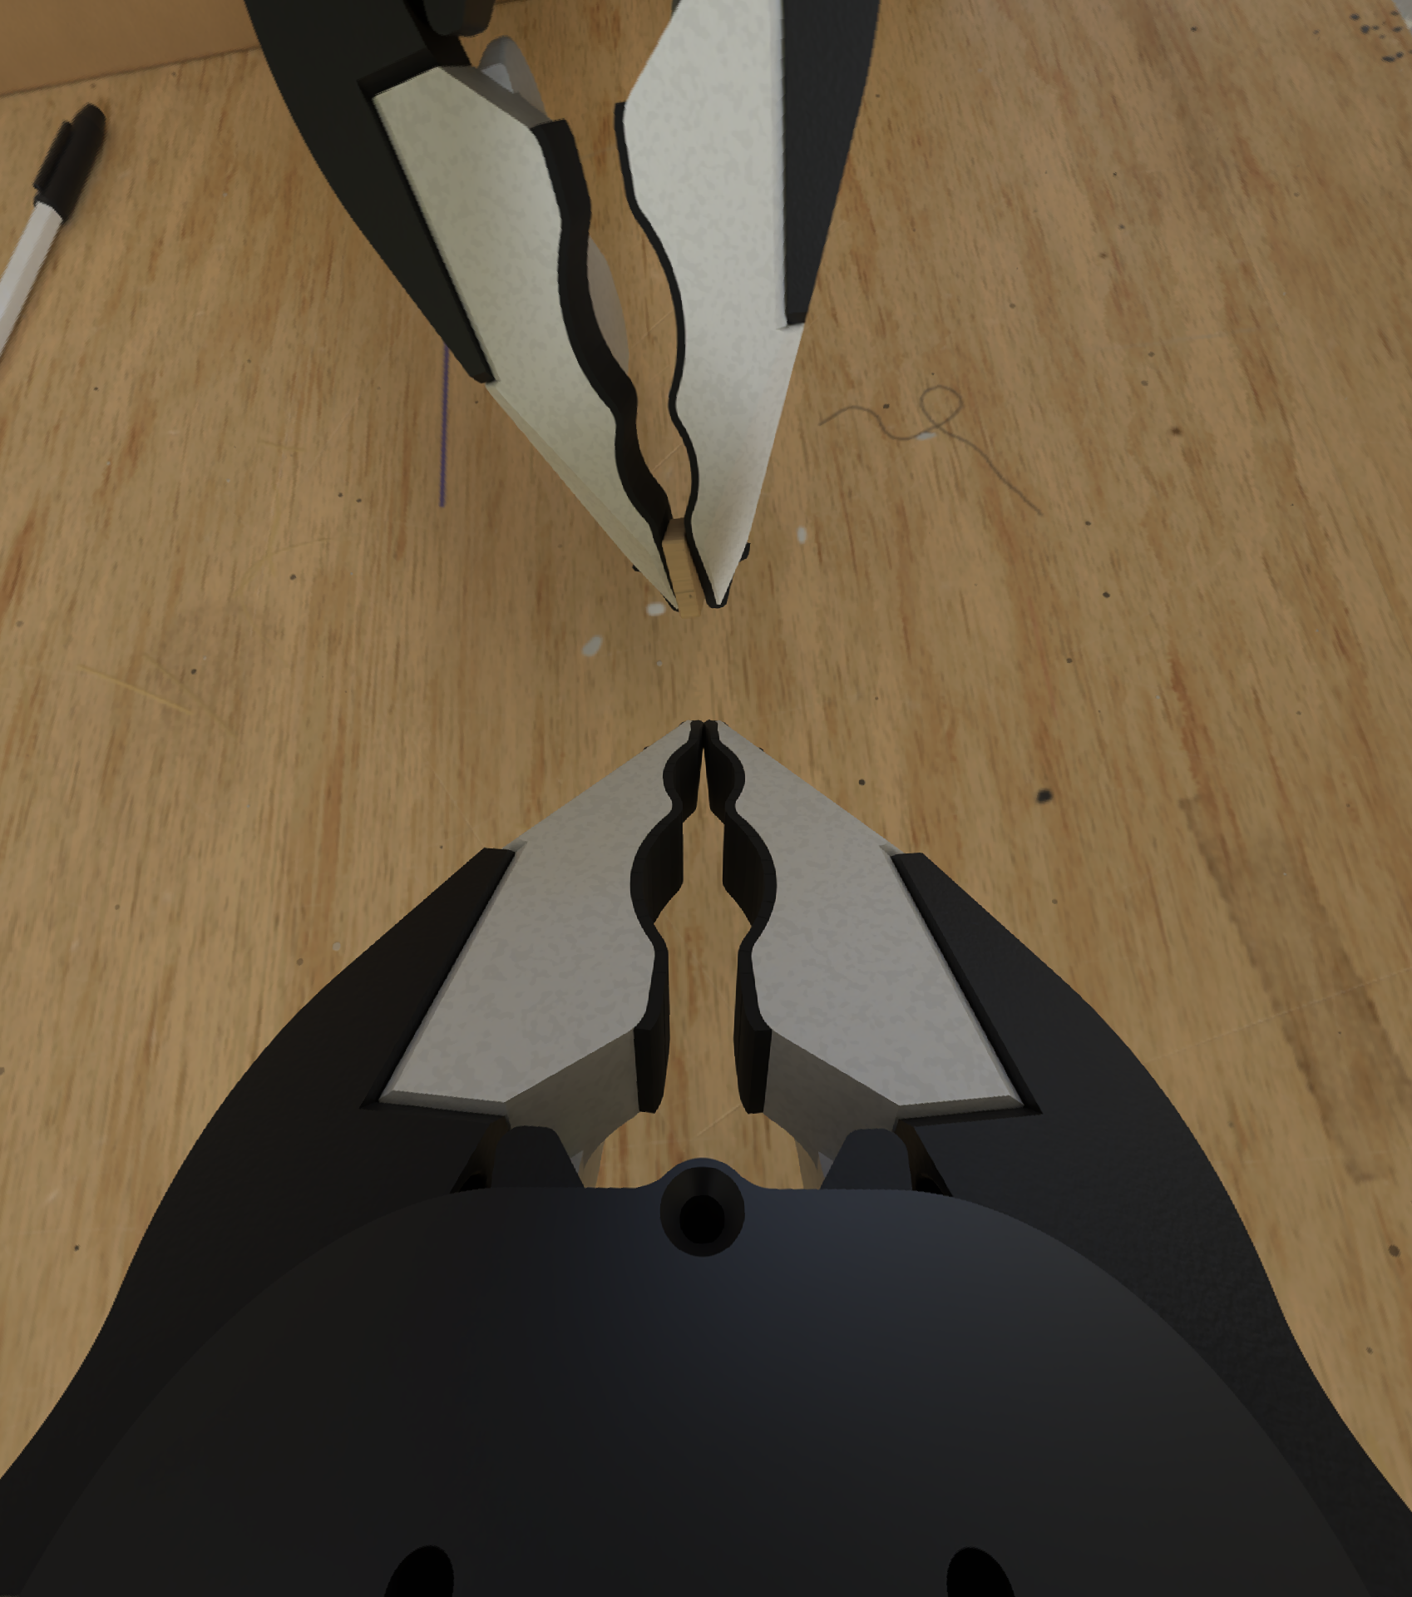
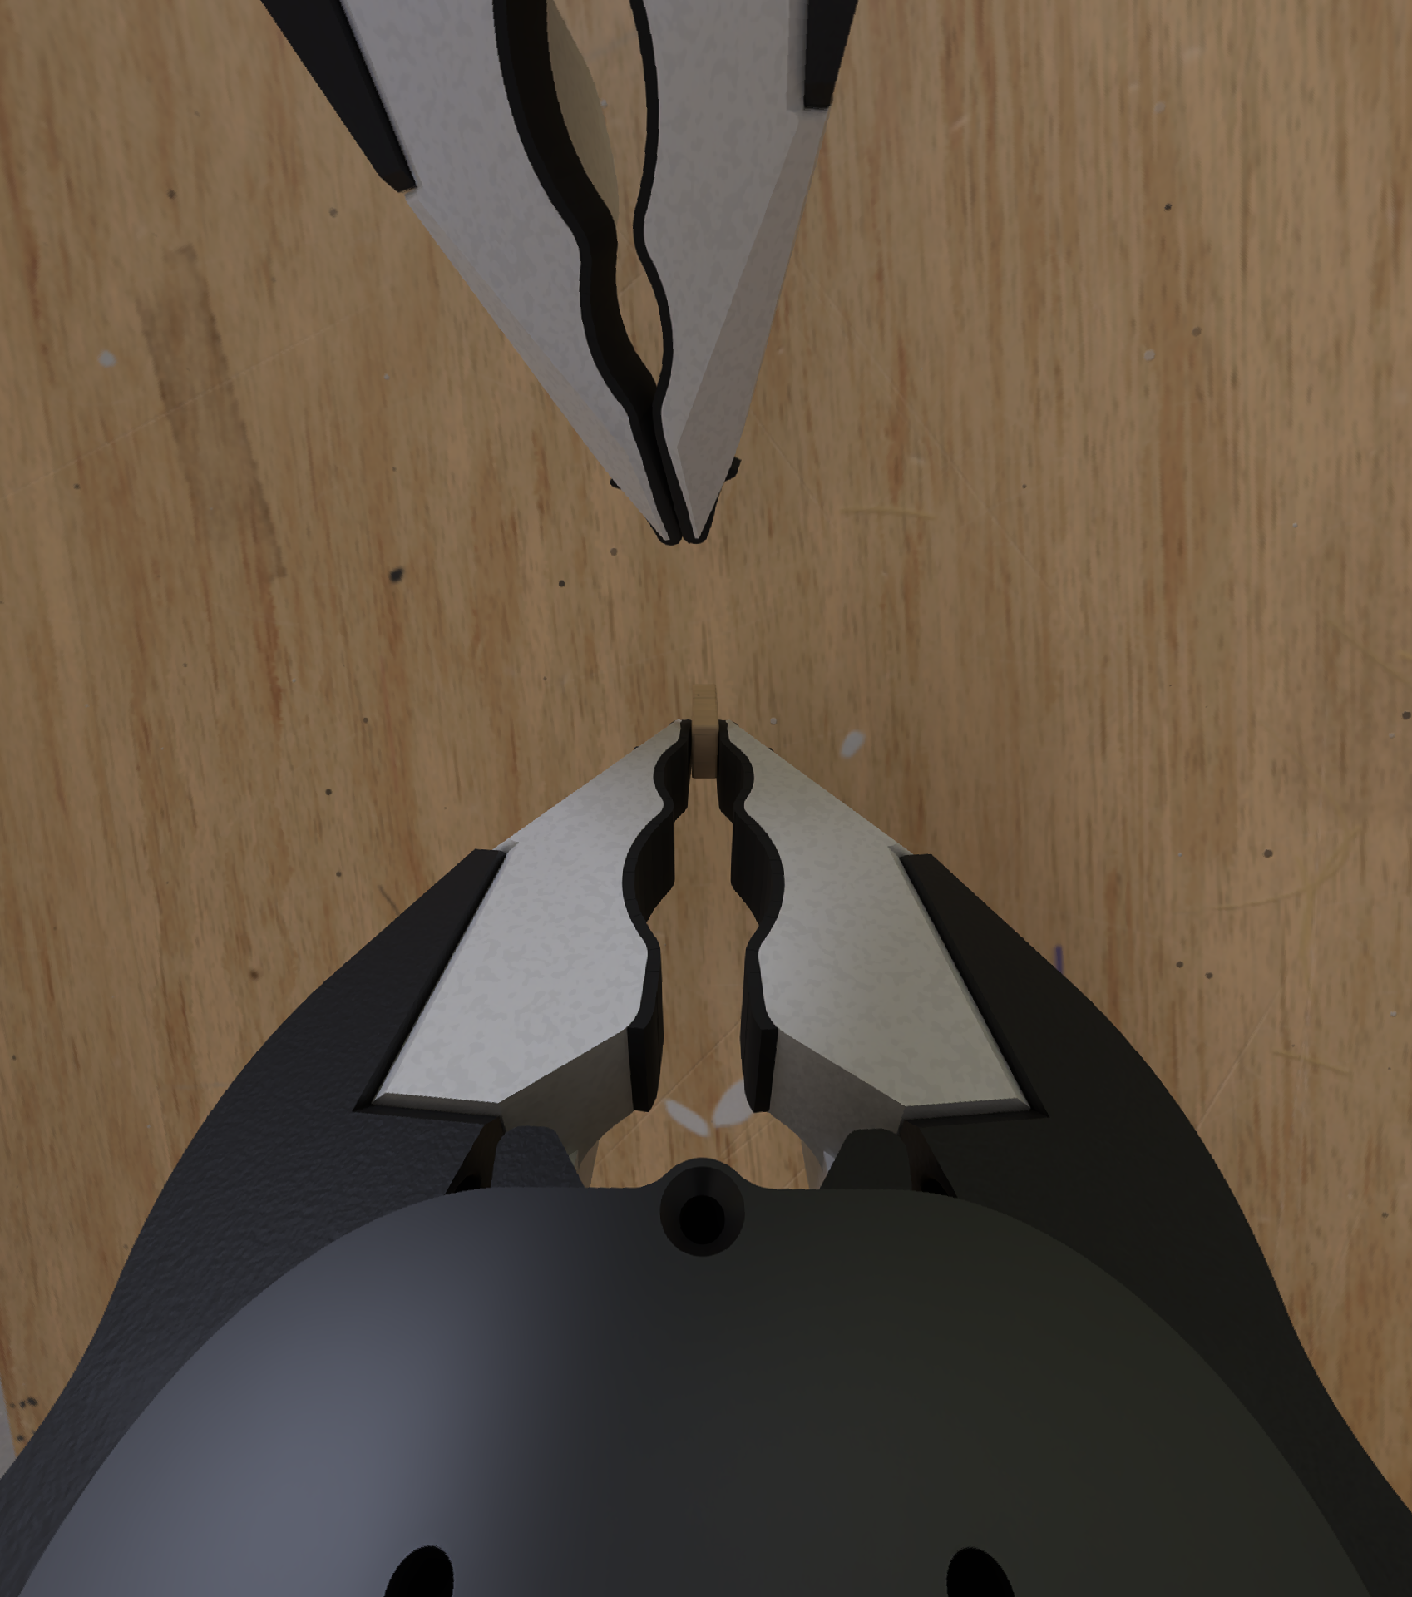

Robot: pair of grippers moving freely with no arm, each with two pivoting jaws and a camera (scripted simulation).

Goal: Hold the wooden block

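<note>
Two grippers meet tip to tip over the wooden table. The right gripper has its fingertips closed on the wooden block, a small pale piece pinched only at the very ends of the pads, its far end poking out past them. The left gripper faces it a short way off with its tips pressed together on nothing.

As I judge it, the hold is the weak point: so little pad covers the block that a small twist or any easing of the squeeze could let it pivot or drop to the table. A nudge from the left gripper, which sits near the block's free end, could knock it loose too.

Room is generous. Bare board spreads to both sides of the tips. A marker and a cardboard box lie well off at the far left in the left wrist view, and the table's edge shows only at the picture corners.
</note>
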